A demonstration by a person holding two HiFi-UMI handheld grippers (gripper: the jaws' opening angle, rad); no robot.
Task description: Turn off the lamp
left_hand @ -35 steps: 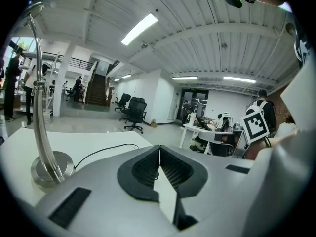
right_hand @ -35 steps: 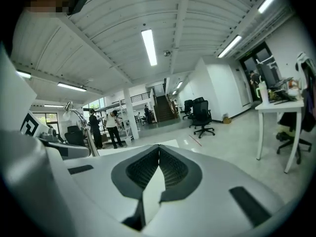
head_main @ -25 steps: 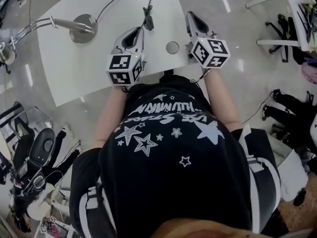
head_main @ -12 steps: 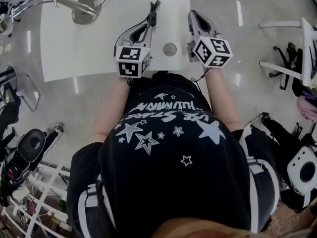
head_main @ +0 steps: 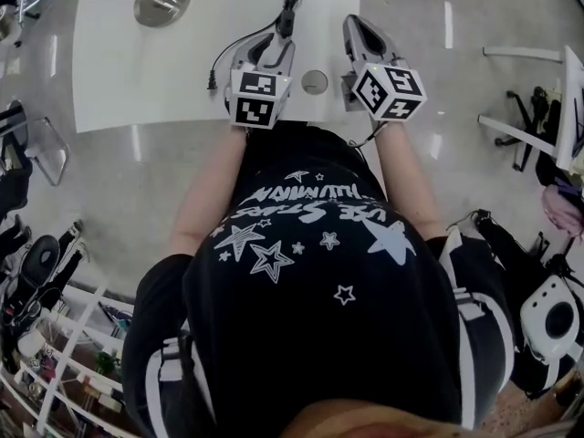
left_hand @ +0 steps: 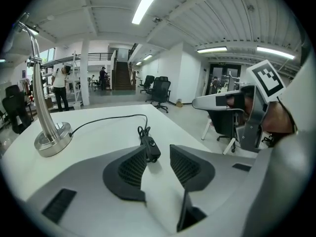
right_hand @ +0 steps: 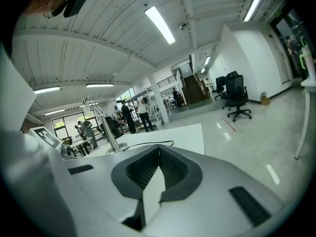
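Over the table (head_main: 137, 80), left gripper (left_hand: 158, 150), its empty jaws just opened, faces the light, likely slippery cord switch (left_hand: 151, 148), best pinched sidewise; right gripper (right_hand: 159, 150) clenched on nothing

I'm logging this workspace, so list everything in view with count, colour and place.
table: one, white, under both grippers
lamp: one, silver, table's far left
cord: one, black, from the lamp base across the table
switch: one, black, on the cord
round cap: one, grey, near table edge
office chairs: several, black, floor beyond
people: a few, background
left gripper: grey, jaws open, just been opening, switch at its tips, unpressed
right gripper: grey, jaws together, empty
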